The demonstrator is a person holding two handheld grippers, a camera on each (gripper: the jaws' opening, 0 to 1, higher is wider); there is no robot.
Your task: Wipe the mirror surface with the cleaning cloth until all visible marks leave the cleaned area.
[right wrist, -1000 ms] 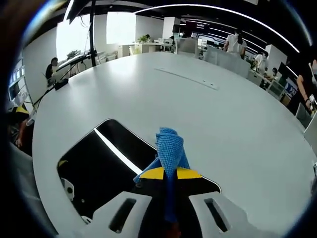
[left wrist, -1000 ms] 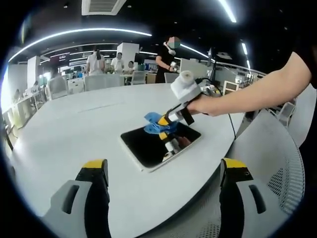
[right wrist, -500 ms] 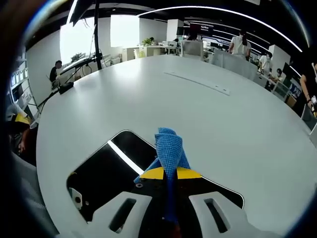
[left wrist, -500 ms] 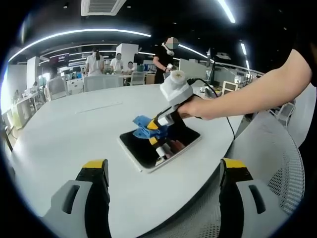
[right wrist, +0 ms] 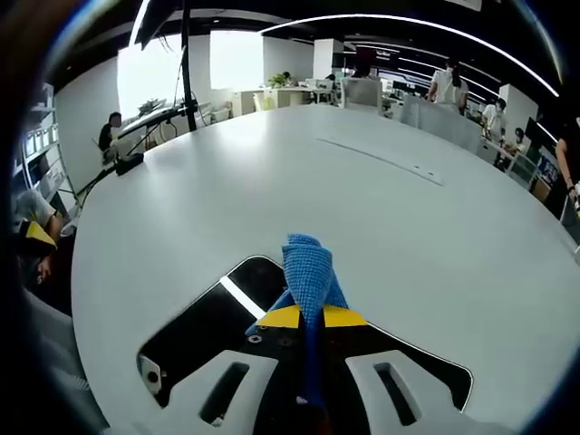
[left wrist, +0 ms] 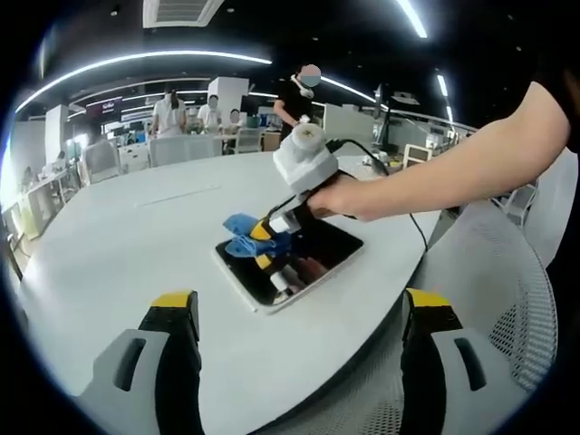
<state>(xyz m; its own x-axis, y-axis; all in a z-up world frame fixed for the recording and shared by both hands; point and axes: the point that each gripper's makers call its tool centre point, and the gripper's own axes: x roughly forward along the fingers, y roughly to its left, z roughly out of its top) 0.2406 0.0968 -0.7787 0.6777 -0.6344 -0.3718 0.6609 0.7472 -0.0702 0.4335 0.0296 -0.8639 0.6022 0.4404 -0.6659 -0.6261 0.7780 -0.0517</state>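
On the big white round table, left gripper view: mirror lies flat nr the table's near edge, dark glass w/ a pale frame; right gripper comes in from the right, held in a person's hand, forearm stretching off to the right; its yellow-tipped jaws are pinched on the blue cleaning cloth, which sits at the mirror's far-left corner, part over the glass, part over the tabletop; glass reflects the gripper; marks on it too small to tell. Left gripper own jaws rise from the bottom, black w/ yellow tips, spread wide apart, nothing between them, well short of the mirror. Mesh-back chair at right, beside the table edge. People stand in the bkgd among desks; ceiling light strips overhead.

Right gripper view: right gripper jaws pressed together on the cleaning cloth; cloth bunches up fwd of the yellow tips; mirror lies under and to the left of the jaws, a bright light strip reflected across it; cloth end sits at the mirror's far edge, contact w/ glass cannot be told. Table spreads pale beyond; cable and dark stand at far left; people in the bkgd at upper right.
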